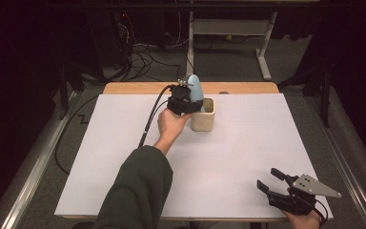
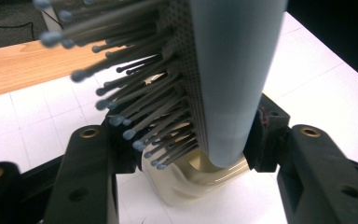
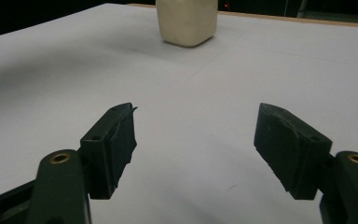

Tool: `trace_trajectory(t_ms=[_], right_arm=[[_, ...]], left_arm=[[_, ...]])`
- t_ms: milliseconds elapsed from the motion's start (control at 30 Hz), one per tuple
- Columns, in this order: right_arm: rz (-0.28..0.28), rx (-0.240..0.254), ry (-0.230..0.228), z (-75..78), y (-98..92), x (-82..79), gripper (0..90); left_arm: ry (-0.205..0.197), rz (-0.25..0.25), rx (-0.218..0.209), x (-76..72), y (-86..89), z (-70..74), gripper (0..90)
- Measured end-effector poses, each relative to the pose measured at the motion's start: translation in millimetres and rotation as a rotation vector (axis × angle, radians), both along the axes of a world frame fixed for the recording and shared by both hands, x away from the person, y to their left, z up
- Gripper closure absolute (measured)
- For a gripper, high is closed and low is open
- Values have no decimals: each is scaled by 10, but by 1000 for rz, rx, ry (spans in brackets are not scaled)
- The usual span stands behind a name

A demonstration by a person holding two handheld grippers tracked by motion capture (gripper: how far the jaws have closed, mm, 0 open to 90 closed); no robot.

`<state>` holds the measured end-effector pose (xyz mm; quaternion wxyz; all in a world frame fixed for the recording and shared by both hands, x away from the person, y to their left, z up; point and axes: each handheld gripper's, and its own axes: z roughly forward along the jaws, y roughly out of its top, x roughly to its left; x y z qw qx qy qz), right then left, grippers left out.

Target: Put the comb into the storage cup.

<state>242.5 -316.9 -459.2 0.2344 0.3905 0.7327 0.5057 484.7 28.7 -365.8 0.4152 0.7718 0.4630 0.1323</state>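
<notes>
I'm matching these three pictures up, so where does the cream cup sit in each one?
High view: cream cup just above centre, beside the left gripper.
Left gripper view: bottom centre, under the blue hairbrush.
Right gripper view: top centre, far off.
Shared landmark: the white sheet under the cup.

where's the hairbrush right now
In the high view the hairbrush stands upright at the table's far middle, its lower end in the cream cup, between the left gripper's jaws.
</notes>
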Motion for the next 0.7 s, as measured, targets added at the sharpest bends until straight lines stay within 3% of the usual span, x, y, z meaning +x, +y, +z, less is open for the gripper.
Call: trace_trajectory(t_ms=[200,400,467,700], right_arm=[[1,0,-1,0,-2,0,299],[1,-1,-1,0,0,0,299],[1,-2,1,0,1,-1,299],[0,-7,-1,-2,6,-1,300]], left_arm=[[1,-3,-1,-3,18,15,453],[-43,-11,33,-40,32,30,408],[-58,-7,24,-54,41,12,394],[-66,-6,28,-57,95,-14,343]])
